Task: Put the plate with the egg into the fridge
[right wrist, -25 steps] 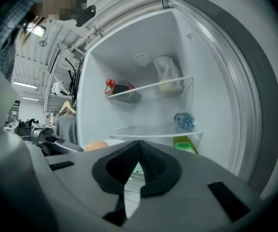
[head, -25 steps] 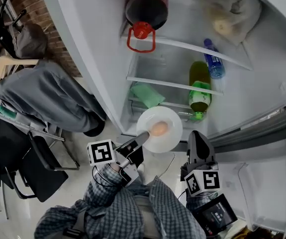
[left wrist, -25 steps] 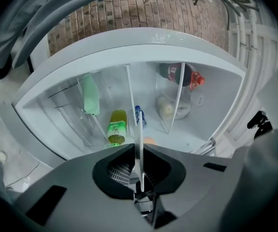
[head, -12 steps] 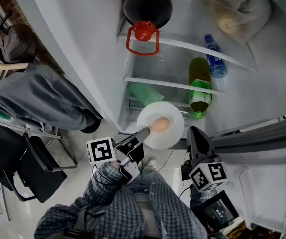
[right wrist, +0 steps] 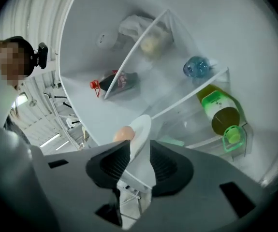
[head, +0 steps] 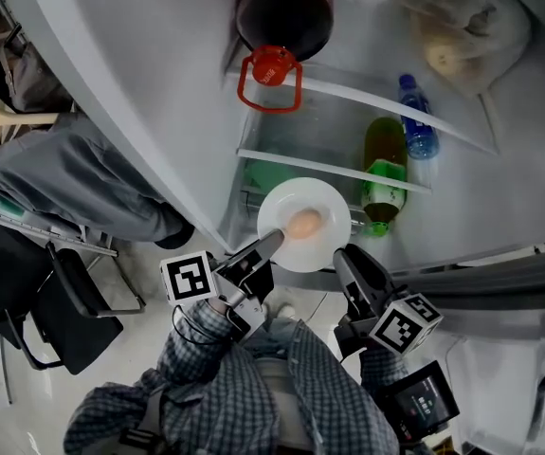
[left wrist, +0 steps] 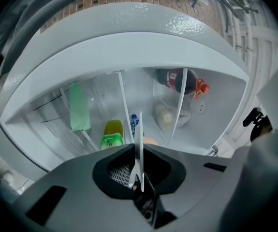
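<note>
White open fridge (head: 158,112) fills the head view, with clear glass shelves inside. Round white ceramic plate (head: 281,207) sits at the fridge's mouth, in front of the lower shelves and not yet resting on any of them. Left gripper (head: 270,242) has the plate's rim on the side away from the fridge, jaws pinched tight on the thin edge. Right gripper (head: 343,257) is also at that outer rim. Its jaws are opening with the rim between them, and the pads do not look to be pressing. Small tan egg (head: 301,223) lies loose near the plate's middle.

Risks, as a judgement:
- **Fridge shelf:** the front edge of a shelf could catch the plate's far rim on the way in, if the plate goes in too high or too low.
- **Bottle:** the yellow-green plastic bottle (head: 383,173) inside the fridge is close enough to get bumped.
- **Plate:** it hangs from one rim pinch only, so it could pivot or sag. The right jaws closing off-square could also shove it.
- **Egg:** any tilt or jolt and it rolls off, dropping outside the fridge.

Looks:
- **Plate:** plain, shallow and smooth, with a slightly raised rim. It is roughly level in the head view and reads as a thin edge-on line in the left gripper view.
- **Egg:** pale orange-brown, whole, with nothing holding it.
</note>
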Demonstrator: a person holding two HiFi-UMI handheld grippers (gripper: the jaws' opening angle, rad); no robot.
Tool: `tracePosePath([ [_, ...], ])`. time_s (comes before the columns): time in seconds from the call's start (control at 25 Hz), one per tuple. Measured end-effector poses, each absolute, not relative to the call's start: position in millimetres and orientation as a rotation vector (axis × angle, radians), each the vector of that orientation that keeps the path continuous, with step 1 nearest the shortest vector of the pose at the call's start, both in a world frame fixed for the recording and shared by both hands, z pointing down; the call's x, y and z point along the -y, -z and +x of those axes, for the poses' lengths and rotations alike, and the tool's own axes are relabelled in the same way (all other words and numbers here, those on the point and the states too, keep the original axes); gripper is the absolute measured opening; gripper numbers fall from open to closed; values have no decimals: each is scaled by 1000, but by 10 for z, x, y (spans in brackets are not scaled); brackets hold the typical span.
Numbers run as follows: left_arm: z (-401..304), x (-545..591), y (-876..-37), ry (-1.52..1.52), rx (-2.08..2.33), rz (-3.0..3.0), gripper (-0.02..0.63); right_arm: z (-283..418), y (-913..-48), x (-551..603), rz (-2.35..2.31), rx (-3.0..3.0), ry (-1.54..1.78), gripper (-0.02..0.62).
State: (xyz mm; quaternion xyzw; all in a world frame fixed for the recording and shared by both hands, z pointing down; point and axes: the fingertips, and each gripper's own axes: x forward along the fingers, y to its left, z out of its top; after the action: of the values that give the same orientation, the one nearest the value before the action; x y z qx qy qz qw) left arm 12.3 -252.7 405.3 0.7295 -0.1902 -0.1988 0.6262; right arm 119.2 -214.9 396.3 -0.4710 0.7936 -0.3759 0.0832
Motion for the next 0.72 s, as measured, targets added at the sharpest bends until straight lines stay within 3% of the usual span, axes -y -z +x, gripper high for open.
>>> tracePosePath([
  [0.72,408,2748,-3947,554,464,1635,34,949,-3927,2298,-1043,-2249,1337,107],
])
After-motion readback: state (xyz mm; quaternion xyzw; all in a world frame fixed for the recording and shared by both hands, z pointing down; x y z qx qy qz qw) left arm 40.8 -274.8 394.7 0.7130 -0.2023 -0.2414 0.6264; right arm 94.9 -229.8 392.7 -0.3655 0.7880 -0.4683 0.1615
